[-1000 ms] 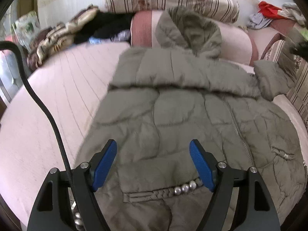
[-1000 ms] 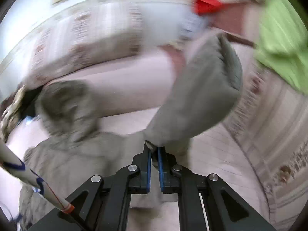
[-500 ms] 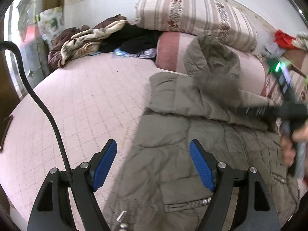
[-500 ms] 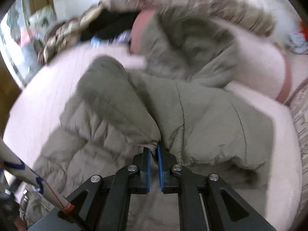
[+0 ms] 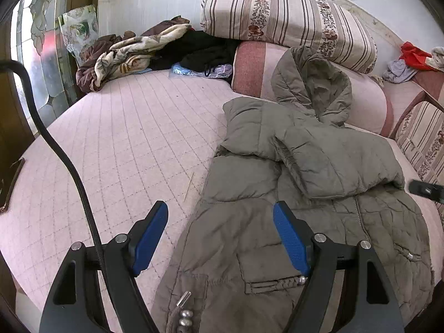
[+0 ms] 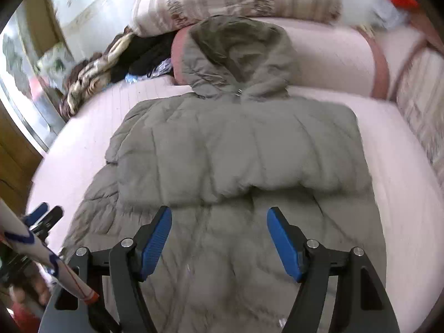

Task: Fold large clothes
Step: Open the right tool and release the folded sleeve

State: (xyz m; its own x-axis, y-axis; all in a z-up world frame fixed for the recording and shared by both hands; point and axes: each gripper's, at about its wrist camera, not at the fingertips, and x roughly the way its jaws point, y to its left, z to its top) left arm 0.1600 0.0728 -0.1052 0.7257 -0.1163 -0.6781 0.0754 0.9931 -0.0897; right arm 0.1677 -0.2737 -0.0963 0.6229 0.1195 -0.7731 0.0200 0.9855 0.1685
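Right wrist view: your right gripper [image 6: 219, 238], a second ago pinching the sleeve, is opening with nothing between its fingers. Its sleeve now lies across the olive-grey quilted hooded jacket [image 6: 236, 149] on the pink checked bed [image 5: 133, 138]. Your left gripper [image 5: 220, 238] hovers spread, empty; both sleeves folded, body next.

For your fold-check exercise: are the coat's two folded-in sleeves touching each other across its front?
Touching. In the left wrist view the right sleeve overlaps the left sleeve on the coat, with no gap between them.
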